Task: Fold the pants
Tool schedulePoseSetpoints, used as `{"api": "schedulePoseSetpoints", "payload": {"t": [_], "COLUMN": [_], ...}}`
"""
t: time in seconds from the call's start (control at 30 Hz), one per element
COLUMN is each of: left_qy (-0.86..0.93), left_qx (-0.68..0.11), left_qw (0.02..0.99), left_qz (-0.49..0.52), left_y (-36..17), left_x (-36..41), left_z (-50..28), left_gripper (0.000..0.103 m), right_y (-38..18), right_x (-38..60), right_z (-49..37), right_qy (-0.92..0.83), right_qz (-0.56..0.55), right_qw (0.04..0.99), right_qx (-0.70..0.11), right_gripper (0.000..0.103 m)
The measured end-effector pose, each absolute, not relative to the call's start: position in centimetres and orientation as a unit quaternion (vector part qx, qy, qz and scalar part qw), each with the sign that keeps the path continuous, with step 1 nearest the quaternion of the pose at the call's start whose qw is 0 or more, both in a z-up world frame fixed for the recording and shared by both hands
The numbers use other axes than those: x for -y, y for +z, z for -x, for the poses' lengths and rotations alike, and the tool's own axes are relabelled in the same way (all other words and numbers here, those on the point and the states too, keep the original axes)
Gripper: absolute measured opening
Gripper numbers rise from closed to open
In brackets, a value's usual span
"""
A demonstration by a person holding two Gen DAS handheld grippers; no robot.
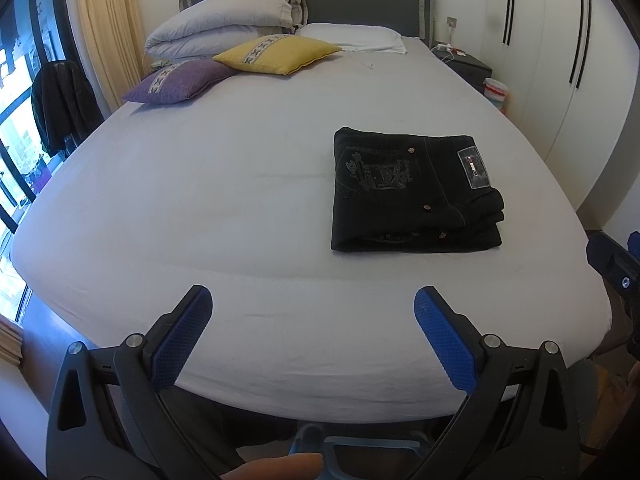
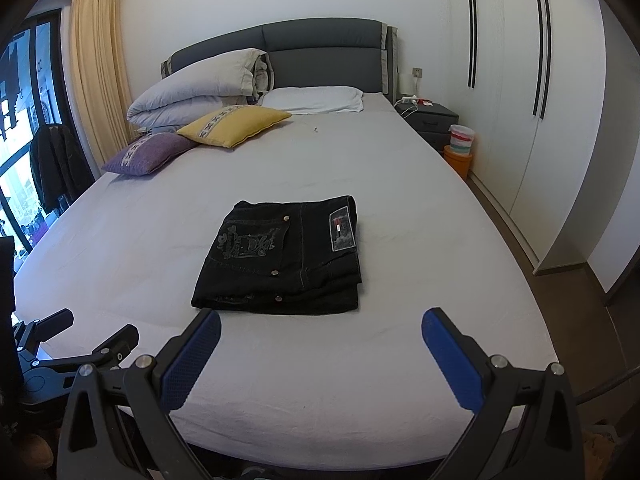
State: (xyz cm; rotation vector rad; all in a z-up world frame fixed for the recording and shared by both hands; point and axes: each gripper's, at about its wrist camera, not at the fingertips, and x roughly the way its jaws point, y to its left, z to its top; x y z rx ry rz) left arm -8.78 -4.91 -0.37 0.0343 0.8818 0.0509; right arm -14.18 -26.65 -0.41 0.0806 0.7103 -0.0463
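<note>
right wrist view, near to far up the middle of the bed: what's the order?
right gripper, open → folded black pants → yellow cushion → white pillow → grey headboard.

Bedroom, daylight from tall windows (image 2: pixel 16 128) at left. Cream curtain (image 2: pixel 96 72), grey padded headboard (image 2: pixel 320 48), white wardrobe (image 2: pixel 520 100). Dark nightstand (image 2: pixel 434 120); possibly a charger on top.

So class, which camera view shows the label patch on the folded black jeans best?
The left wrist view: the label patch on the folded black jeans faces the lens, larger. In the right wrist view the patch appears smaller and more slanted.
</note>
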Motion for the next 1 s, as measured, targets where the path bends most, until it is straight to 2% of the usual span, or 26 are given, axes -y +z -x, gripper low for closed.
{"api": "schedulePoseSetpoints", "payload": {"t": [1.0], "left_qy": [0.023], "left_qx": [-0.431], "left_qw": [0.902], "left_qz": [-0.016], "left_y": [-1.01], "left_x": [4.91], "left_z": [8.80], "left_gripper": [0.103], "right_y": [-1.25], "right_x": [26.49], "right_z": [14.26], "right_qy": [-0.020], "right_qz": [-0.038], "right_qw": [0.933], "right_qx": [-0.358], "right_gripper": [0.103]}}
